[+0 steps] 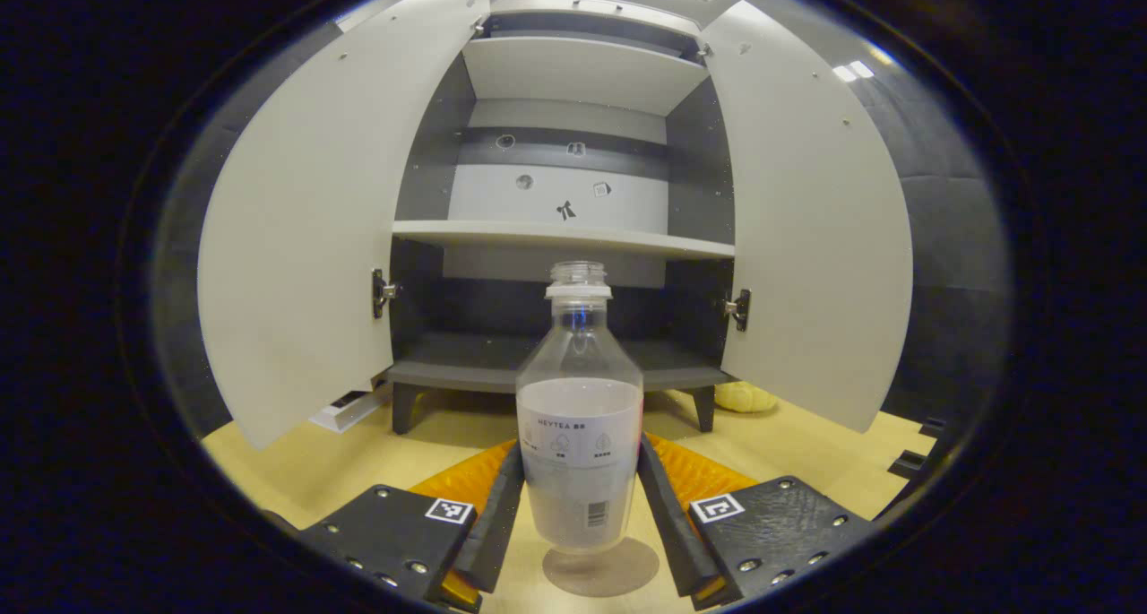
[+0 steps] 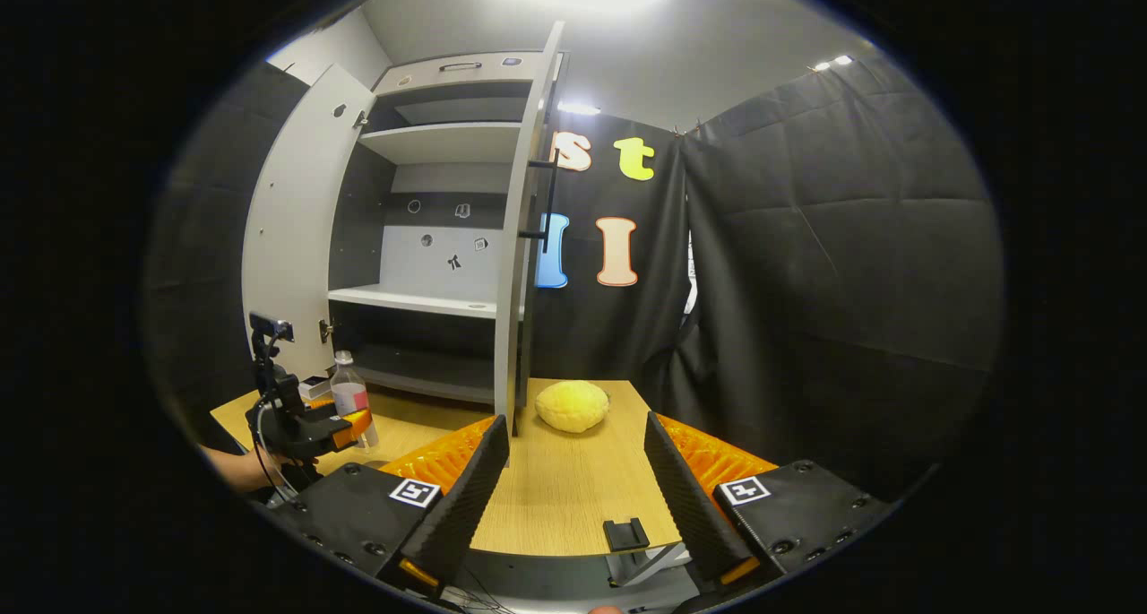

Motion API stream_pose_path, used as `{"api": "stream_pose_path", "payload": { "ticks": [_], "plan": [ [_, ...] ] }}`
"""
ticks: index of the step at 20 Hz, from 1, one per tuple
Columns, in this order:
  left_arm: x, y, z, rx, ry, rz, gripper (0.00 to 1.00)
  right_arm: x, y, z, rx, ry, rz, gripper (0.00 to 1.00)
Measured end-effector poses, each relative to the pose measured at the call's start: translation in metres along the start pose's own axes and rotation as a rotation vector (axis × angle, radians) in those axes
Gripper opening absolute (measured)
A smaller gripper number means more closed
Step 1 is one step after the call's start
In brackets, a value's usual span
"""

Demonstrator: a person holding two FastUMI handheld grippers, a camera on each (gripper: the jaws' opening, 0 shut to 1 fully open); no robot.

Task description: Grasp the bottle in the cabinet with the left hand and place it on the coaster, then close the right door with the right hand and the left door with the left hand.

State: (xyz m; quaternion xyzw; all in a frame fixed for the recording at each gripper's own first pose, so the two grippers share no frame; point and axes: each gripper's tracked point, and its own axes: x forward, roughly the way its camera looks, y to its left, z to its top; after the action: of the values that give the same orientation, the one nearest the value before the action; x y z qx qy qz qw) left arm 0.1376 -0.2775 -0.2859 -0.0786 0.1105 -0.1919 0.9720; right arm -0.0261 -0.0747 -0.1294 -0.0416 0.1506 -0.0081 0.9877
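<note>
Both cabinet doors (image 1: 296, 255) stand open. The left claw (image 1: 581, 506) grips the uncapped bottle (image 1: 580, 435) above the coaster (image 1: 600, 571) at six o'clock; the right claw (image 2: 569, 497) gapes wide over the desk (image 2: 564, 488).

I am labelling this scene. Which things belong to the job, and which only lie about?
Job: bottle, coaster, left door, right door, left gripper, right gripper.
Lying about: yellow bun, black clip.
</note>
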Motion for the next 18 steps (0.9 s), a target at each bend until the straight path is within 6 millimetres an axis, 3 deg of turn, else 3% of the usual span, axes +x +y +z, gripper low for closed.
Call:
{"api": "stream_pose_path", "payload": {
  "ticks": [7,10,11,15,17,18],
  "plan": [
    [0.011,-0.013,-0.045,0.006,0.071,-0.001,0.73,0.000,0.004,-0.003,-0.029,0.015,0.015,0.97],
    [0.010,-0.013,-0.046,0.018,0.062,0.011,0.74,0.001,0.003,-0.003,-0.021,0.017,0.013,0.97],
    [0.008,-0.014,-0.046,0.020,0.070,0.015,0.69,0.001,0.003,-0.002,-0.017,0.016,0.012,0.97],
    [0.010,-0.010,-0.047,0.039,0.094,0.026,0.83,0.001,0.006,0.002,-0.004,0.005,0.014,0.97],
    [0.007,-0.009,-0.041,0.050,0.089,0.030,0.78,0.001,0.007,0.007,-0.001,-0.008,0.014,0.92],
    [0.005,-0.008,-0.036,0.055,0.080,0.034,0.85,0.001,0.007,0.011,0.001,-0.016,0.014,0.97]
  ]
}}
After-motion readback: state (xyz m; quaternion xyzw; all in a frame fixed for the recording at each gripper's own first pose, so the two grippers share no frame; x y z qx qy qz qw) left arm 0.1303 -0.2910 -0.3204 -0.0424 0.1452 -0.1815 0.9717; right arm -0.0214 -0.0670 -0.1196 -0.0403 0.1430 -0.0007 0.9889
